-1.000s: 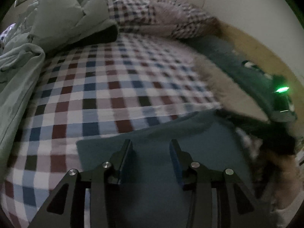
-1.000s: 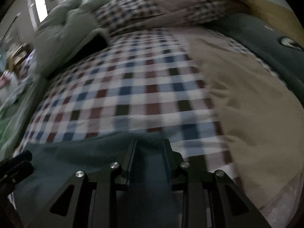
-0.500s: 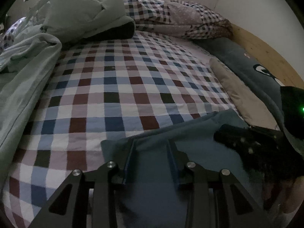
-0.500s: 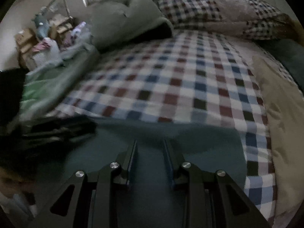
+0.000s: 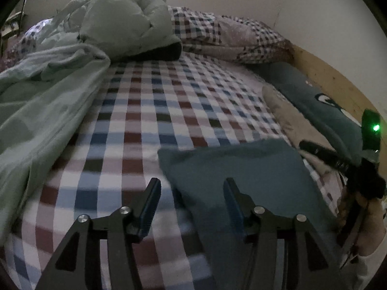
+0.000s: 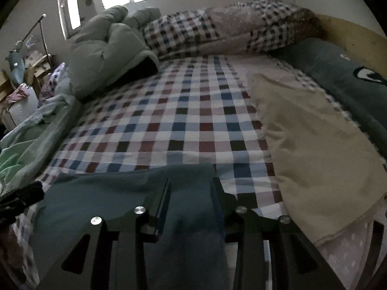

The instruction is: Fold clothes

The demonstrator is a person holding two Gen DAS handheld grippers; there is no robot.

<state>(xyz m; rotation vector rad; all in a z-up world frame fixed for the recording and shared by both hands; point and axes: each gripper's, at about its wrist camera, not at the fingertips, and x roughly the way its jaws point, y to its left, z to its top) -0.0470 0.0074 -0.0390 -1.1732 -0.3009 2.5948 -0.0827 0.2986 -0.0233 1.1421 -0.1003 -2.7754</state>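
Observation:
A folded teal garment (image 5: 241, 169) lies flat on the checked bed sheet (image 5: 157, 111). My left gripper (image 5: 191, 188) hovers over the garment's left edge, jaws wide and opening, pads pressing on nothing. My right gripper (image 6: 191, 184) stands over the right end of the garment (image 6: 108, 193). Its jaws are opening, and the cloth shows between them and runs under them. In the left wrist view the right gripper (image 5: 338, 159) appears dark at the far right. The left gripper (image 6: 21, 198) is a dark shape at the right wrist view's left edge.
A pale green quilt (image 5: 48, 96) is heaped along the left side of the bed. Checked pillows (image 5: 229, 36) lie at the head. A beige cloth (image 6: 314, 145) and a dark teal cushion (image 6: 338, 72) line the right side by a wooden board (image 5: 326, 77).
The left jaws have spread much wider, and the left gripper has slid left, from over the garment's middle to its left edge. The right jaws have opened a little and its view has swung right.

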